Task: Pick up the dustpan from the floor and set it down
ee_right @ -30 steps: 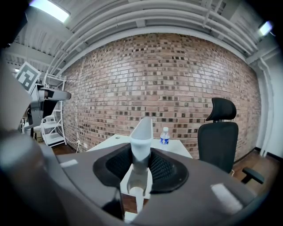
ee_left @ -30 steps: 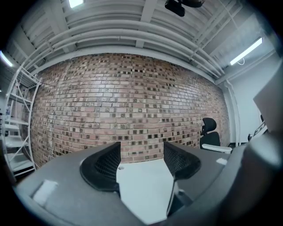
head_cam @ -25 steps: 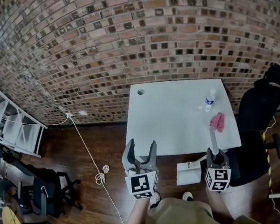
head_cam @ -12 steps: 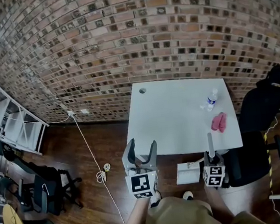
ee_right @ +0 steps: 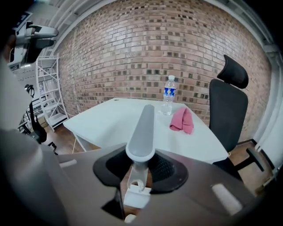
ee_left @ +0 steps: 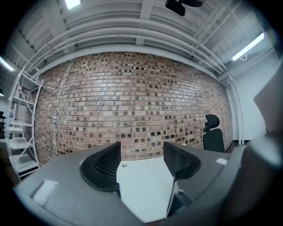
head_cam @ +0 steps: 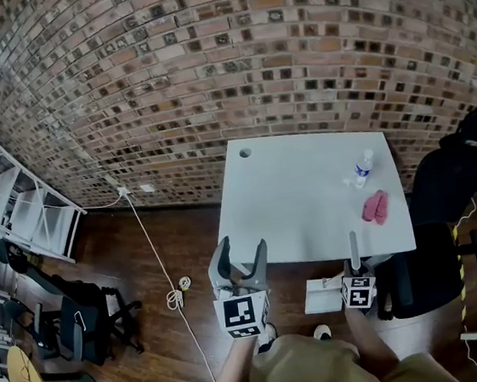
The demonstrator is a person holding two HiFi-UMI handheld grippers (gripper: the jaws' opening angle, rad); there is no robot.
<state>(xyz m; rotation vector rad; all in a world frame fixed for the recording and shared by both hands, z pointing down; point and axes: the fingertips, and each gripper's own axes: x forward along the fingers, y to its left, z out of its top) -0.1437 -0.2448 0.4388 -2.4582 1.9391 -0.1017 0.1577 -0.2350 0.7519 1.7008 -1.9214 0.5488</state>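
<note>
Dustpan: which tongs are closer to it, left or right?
Right. The right tongs are shut on the handle of the dustpan; the left tongs hang open, apart, to its left.

Ahead of you a red-brown brick wall [head_cam: 207, 61] spans the whole room. Against it stands a white rectangular table [head_cam: 309, 212] on a dark wooden plank floor [head_cam: 136, 266]. To your right, a black high-backed office chair [head_cam: 447, 179] sits at the table's end. To your left you have a white metal shelving rack [head_cam: 18, 211] and a black swivel chair [head_cam: 69, 321]. A white cable [head_cam: 178, 294] trails across the floor. Overhead, long strip lights [ee_left: 250, 46] shine between white ceiling beams [ee_left: 146, 26].
</note>
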